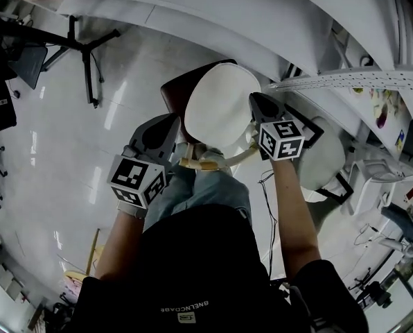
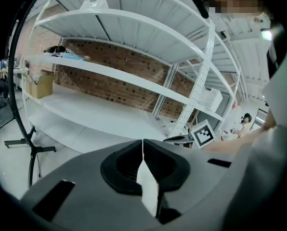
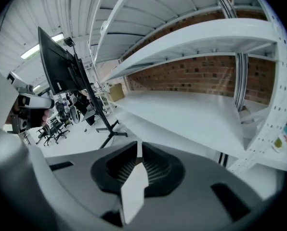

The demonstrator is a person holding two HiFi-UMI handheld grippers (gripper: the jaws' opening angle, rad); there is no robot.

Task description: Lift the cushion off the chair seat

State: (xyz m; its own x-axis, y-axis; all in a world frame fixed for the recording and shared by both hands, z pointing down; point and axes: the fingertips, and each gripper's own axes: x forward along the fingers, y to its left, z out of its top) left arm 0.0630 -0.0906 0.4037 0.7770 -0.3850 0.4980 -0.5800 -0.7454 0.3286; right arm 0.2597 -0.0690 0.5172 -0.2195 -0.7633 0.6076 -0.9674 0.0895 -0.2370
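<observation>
White shelving (image 1: 192,12) and pale floor (image 1: 61,151) frame the chair seat (image 1: 170,90); left claw (image 1: 175,129) and right claw (image 1: 256,104) each clamp opposite edges of the cushion (image 1: 220,108), likely sharing its weight evenly.

The cushion (image 1: 220,109) hides nearly all of the chair seat (image 1: 170,92); only a dark red edge shows. In both gripper views just a thin white strip of the cushion (image 2: 147,189) shows, the rest cut off.
</observation>
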